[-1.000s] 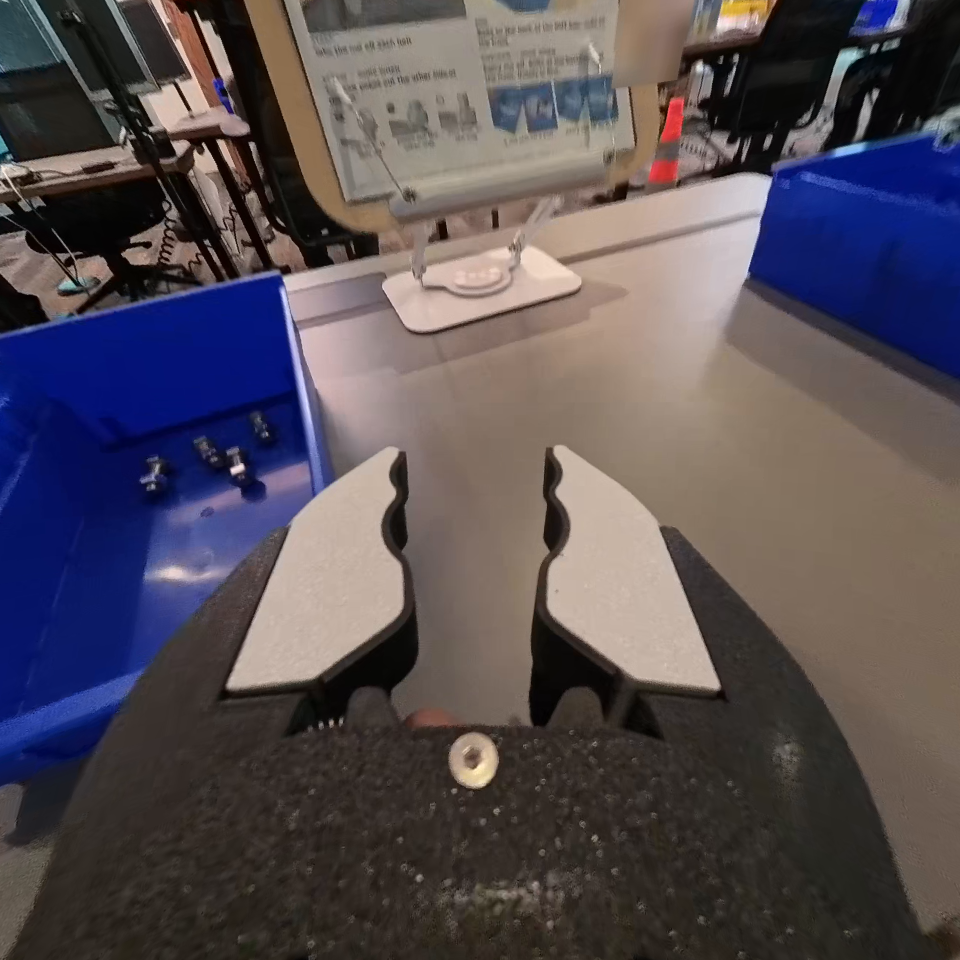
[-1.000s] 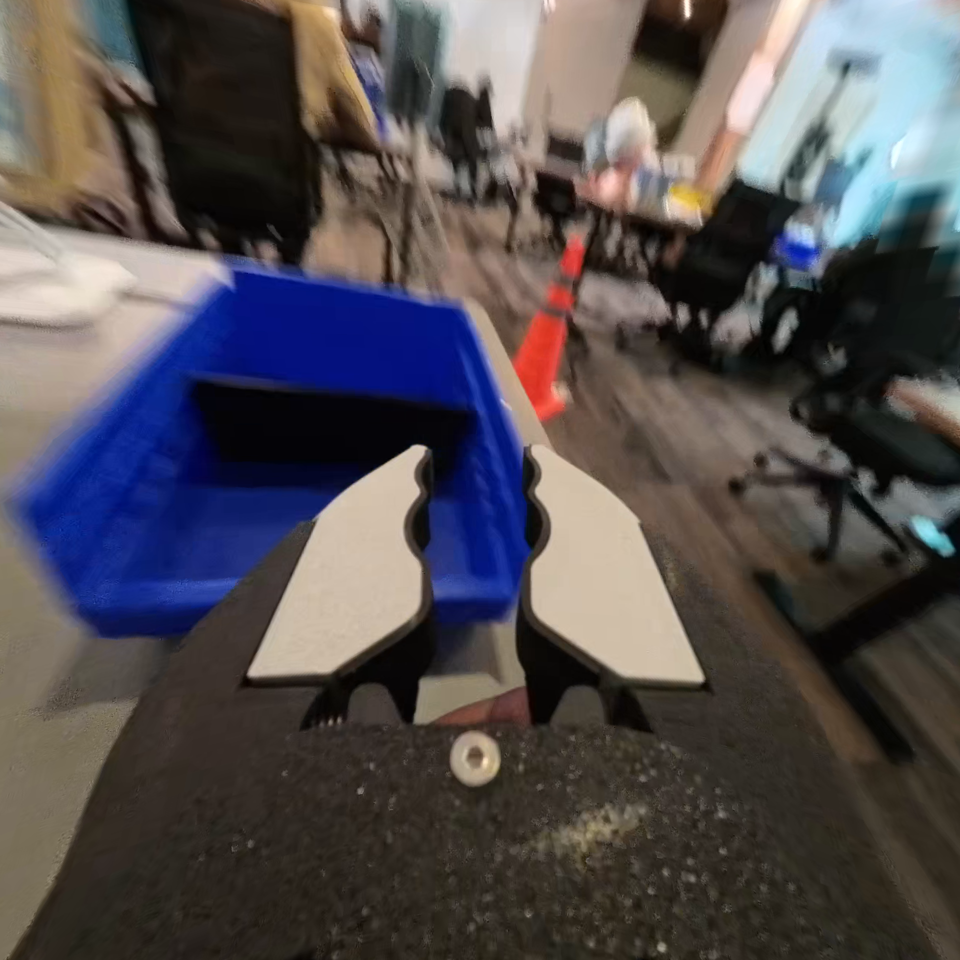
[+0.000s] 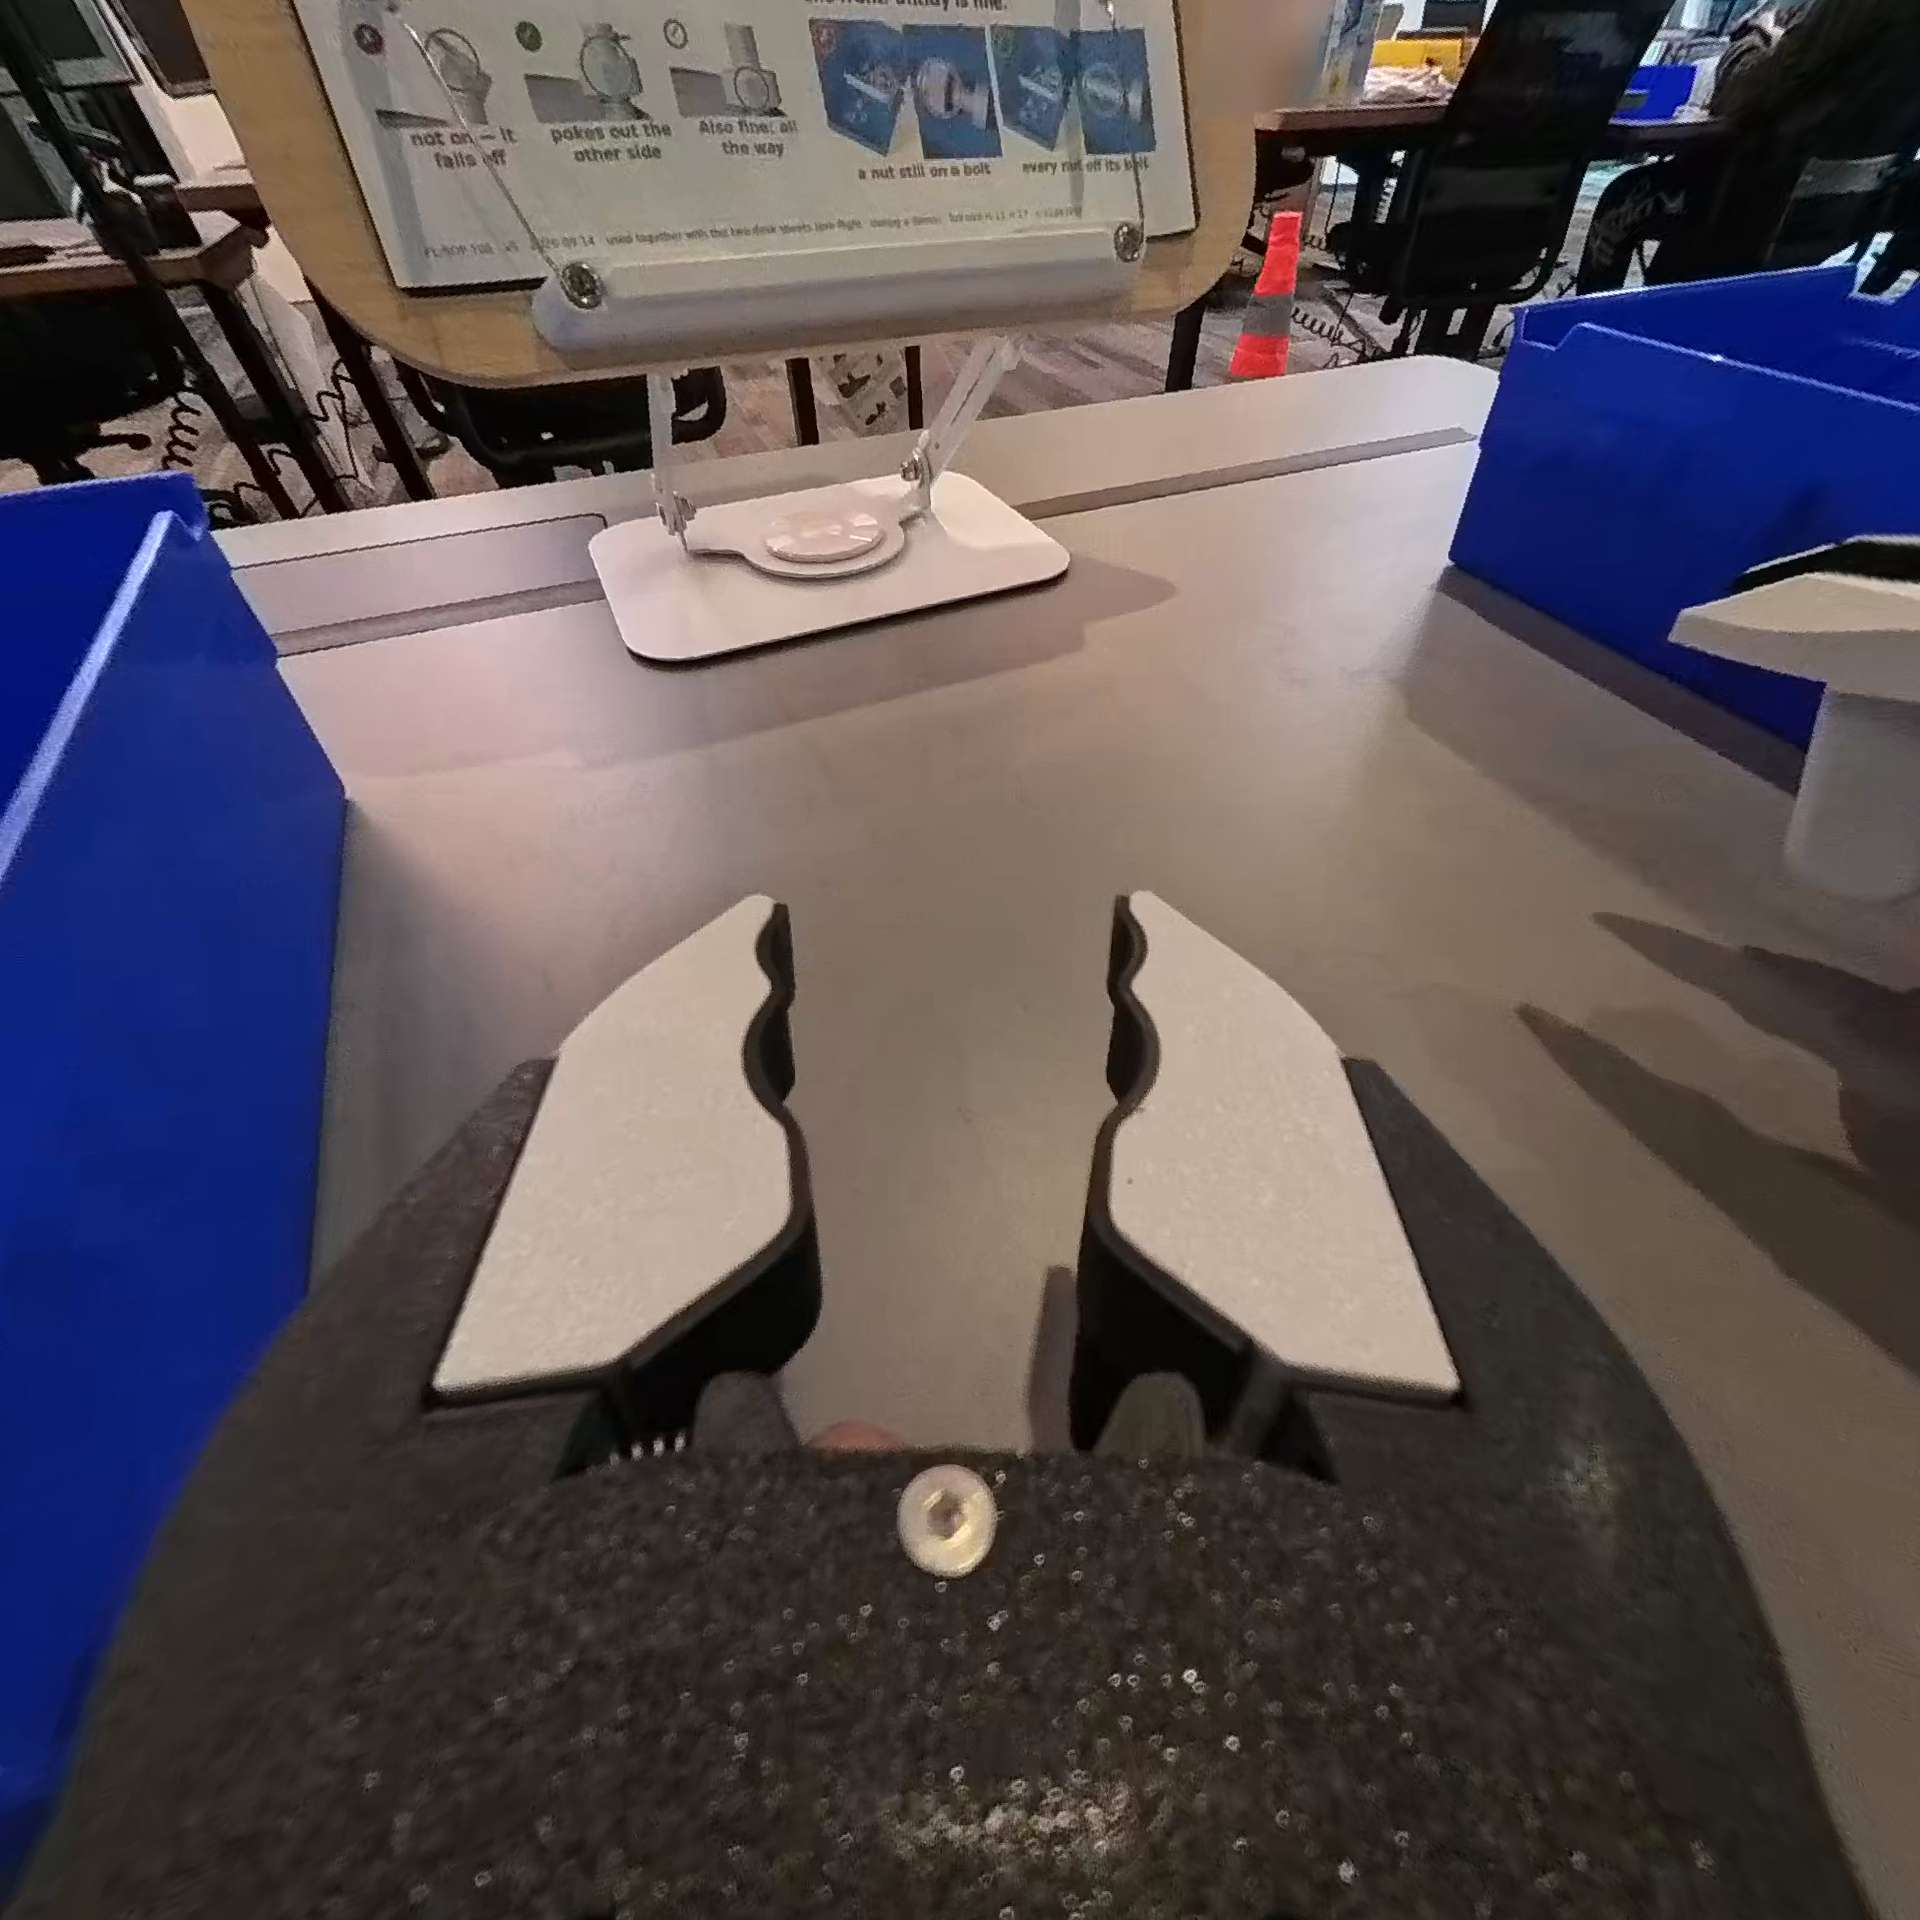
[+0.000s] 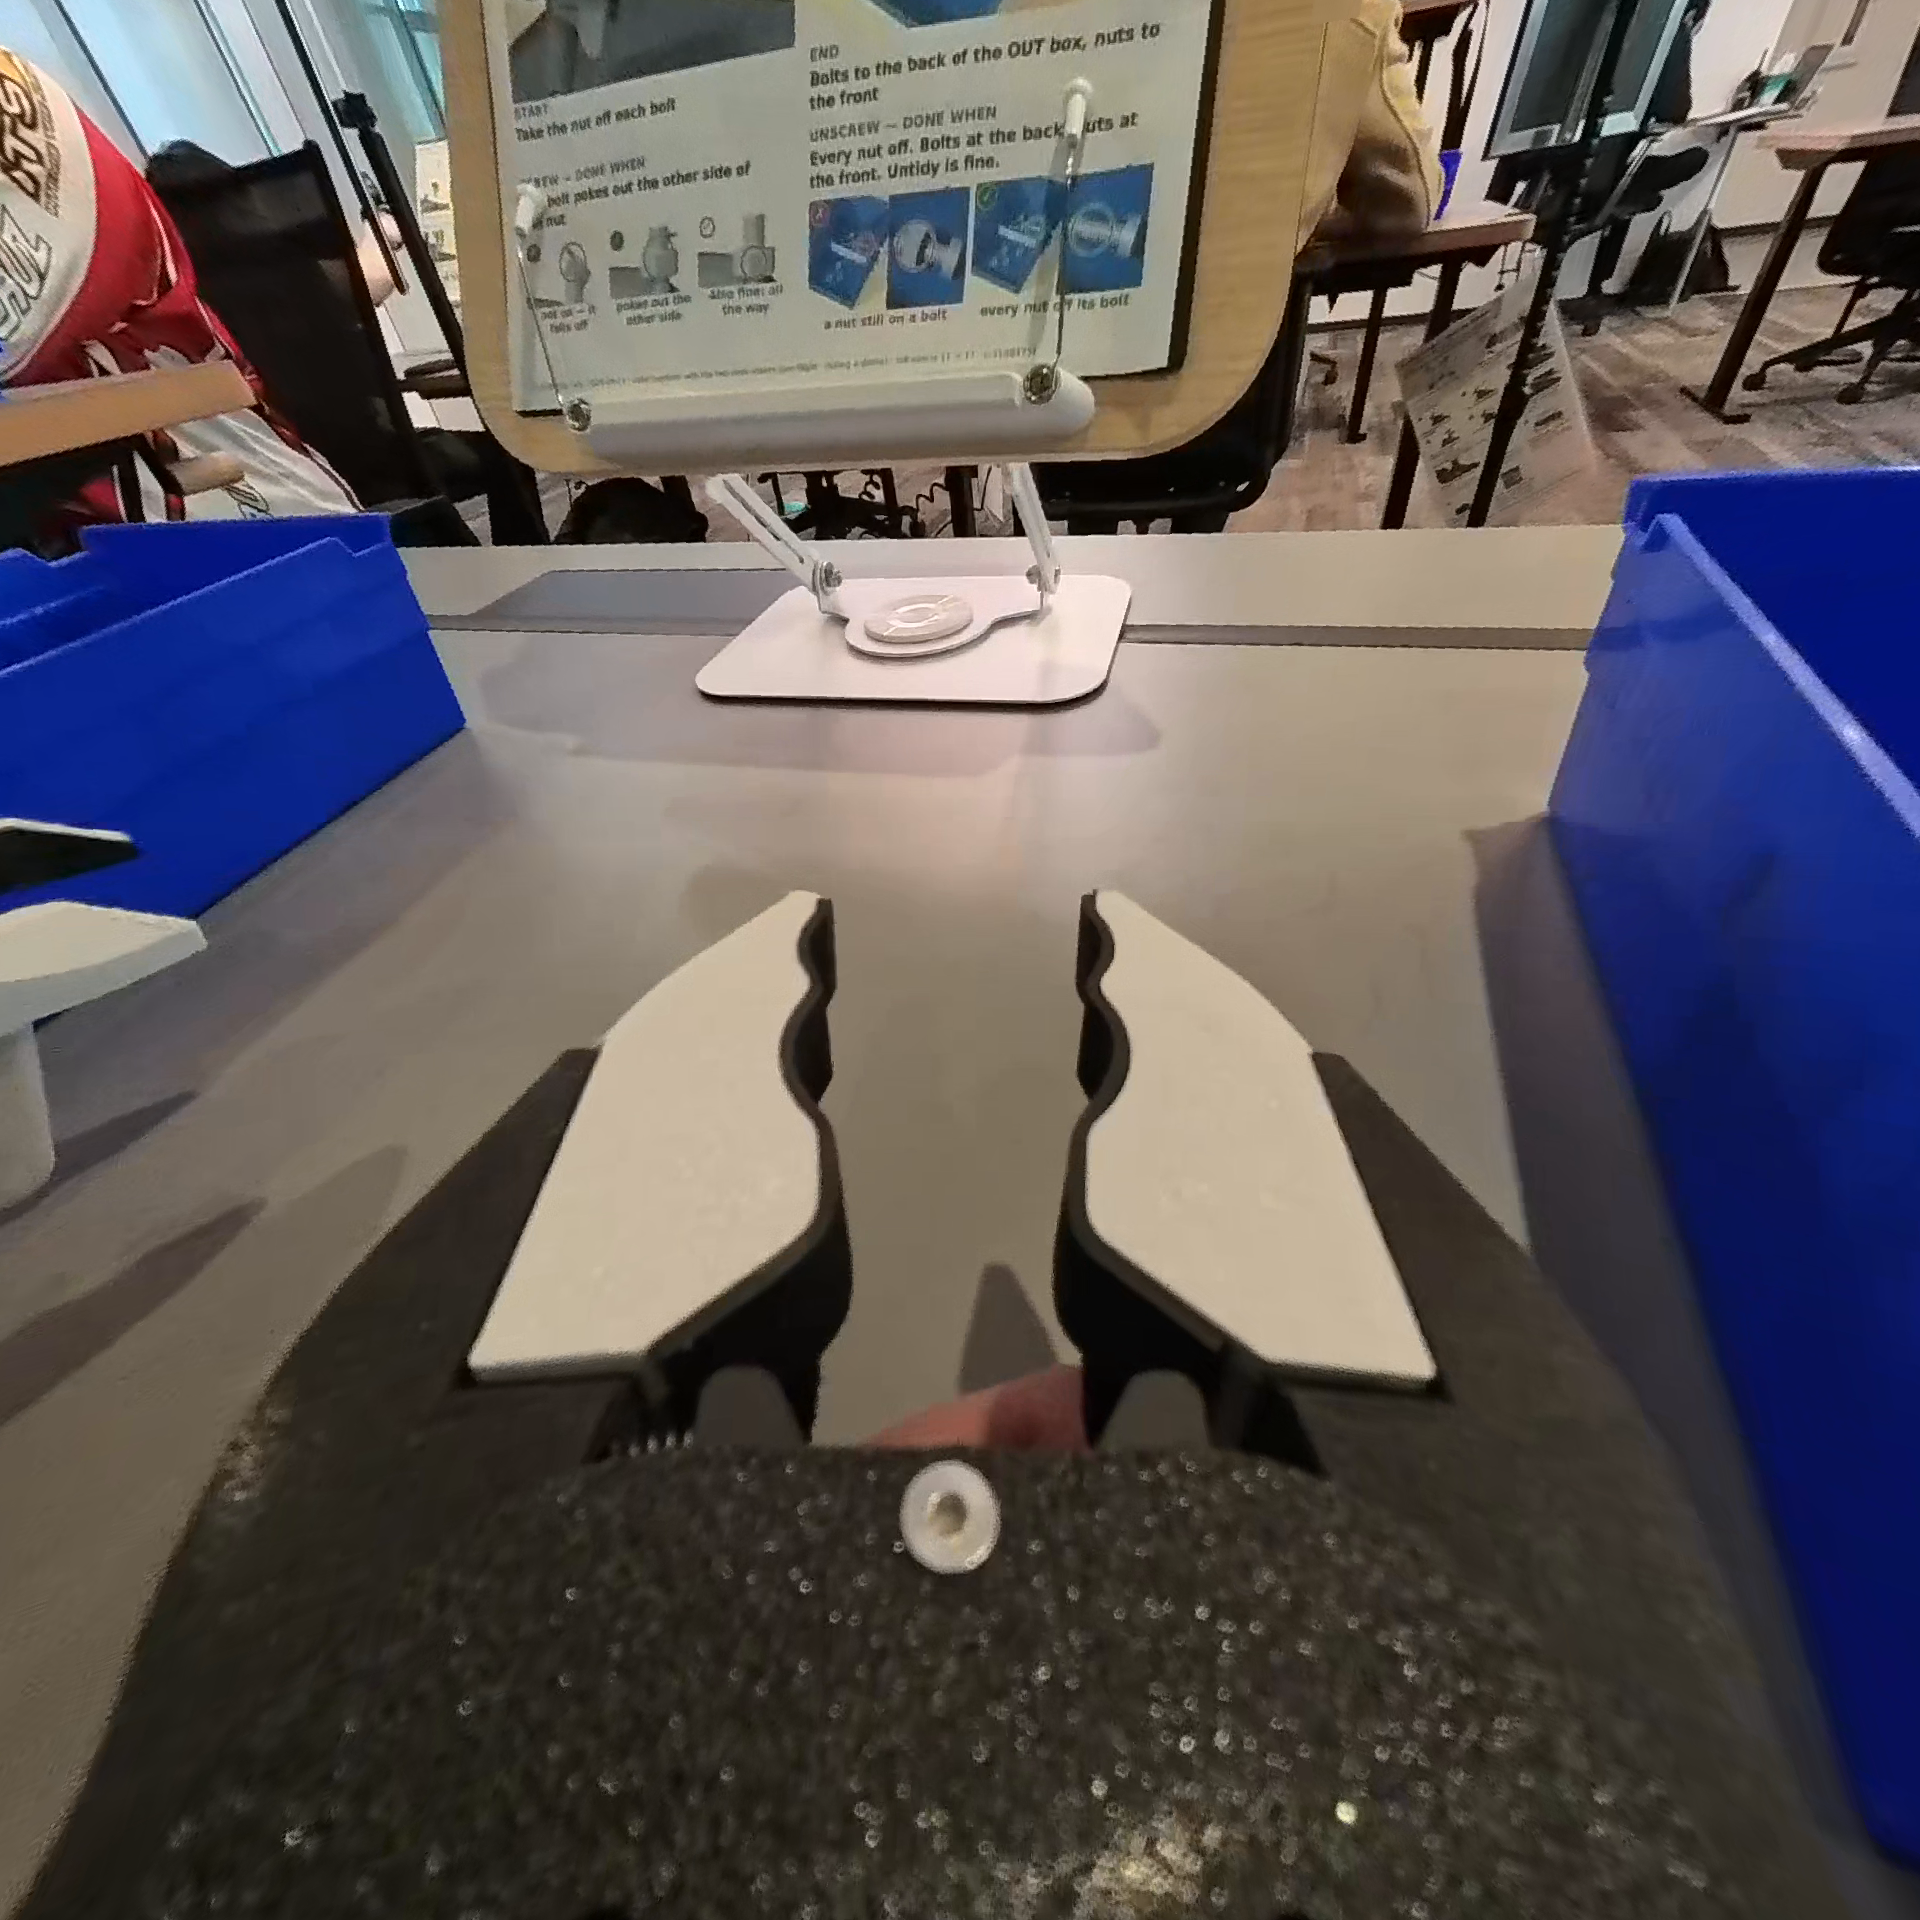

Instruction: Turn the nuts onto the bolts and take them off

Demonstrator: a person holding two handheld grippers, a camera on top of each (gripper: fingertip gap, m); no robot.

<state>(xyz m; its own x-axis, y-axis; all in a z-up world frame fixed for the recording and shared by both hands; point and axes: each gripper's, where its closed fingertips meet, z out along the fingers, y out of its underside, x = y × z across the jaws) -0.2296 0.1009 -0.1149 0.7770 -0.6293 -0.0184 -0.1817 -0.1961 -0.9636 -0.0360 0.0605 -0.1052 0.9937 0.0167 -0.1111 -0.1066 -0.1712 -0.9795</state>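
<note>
Above the grey bench (image 3: 935, 831), left hand-held gripper (image 3: 945, 914) and right hand-held gripper (image 4: 956, 909) hover side by side, jaws spread, empty. Blue bins at 9 (image 3: 156, 883) and 3 o'clock (image 4: 1766, 935); nuts and bolts not visible. Instruction stand (image 4: 914, 644) at 12.

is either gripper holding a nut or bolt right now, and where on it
Nothing is held. The left gripper and the right gripper are both open, with only bare table between their fingers. No nut or bolt is in view.
</note>
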